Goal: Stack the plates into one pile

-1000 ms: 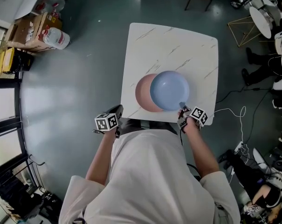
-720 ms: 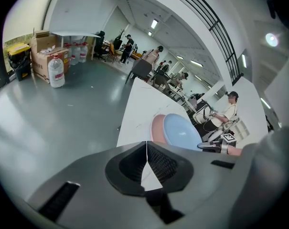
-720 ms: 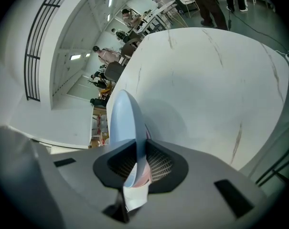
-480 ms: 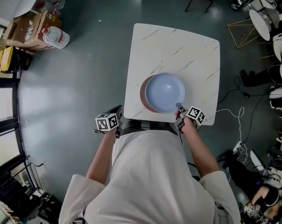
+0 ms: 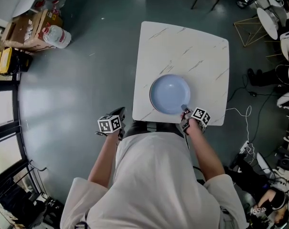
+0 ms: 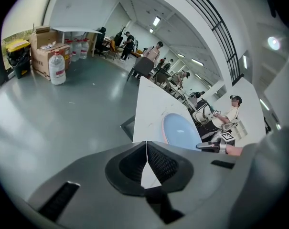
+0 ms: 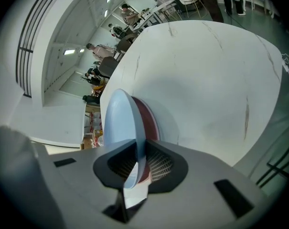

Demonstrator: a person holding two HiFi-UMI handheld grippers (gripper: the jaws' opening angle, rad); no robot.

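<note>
Left arm: bare forearm reaches forward and down beside the body. The left gripper [image 5: 120, 111] hangs off the near left corner of the table [image 5: 182, 42], above the grey floor [image 5: 77, 80], and points slanted downward.
Left jaws: pressed fully together, with the ribbed black pads touching and nothing between them.
Right arm: forearm is stretched forward to the near edge of the table. The right gripper [image 5: 185, 109] points slanted downward at this edge.
Right jaws: narrow, clamped on the near rim of the blue plate [image 5: 170, 94].
Blue plate: round, smooth, pale matte blue, shallow with a raised rim. It lies in the near half of the table with the hollow side up. As a circle it has no long axis.
Pink plate [image 7: 150, 119]: same round form, directly under the blue plate. Only a thin reddish edge shows in the right gripper view.
Table: square top with rounded corners, white with thin brownish marble veins.
</note>
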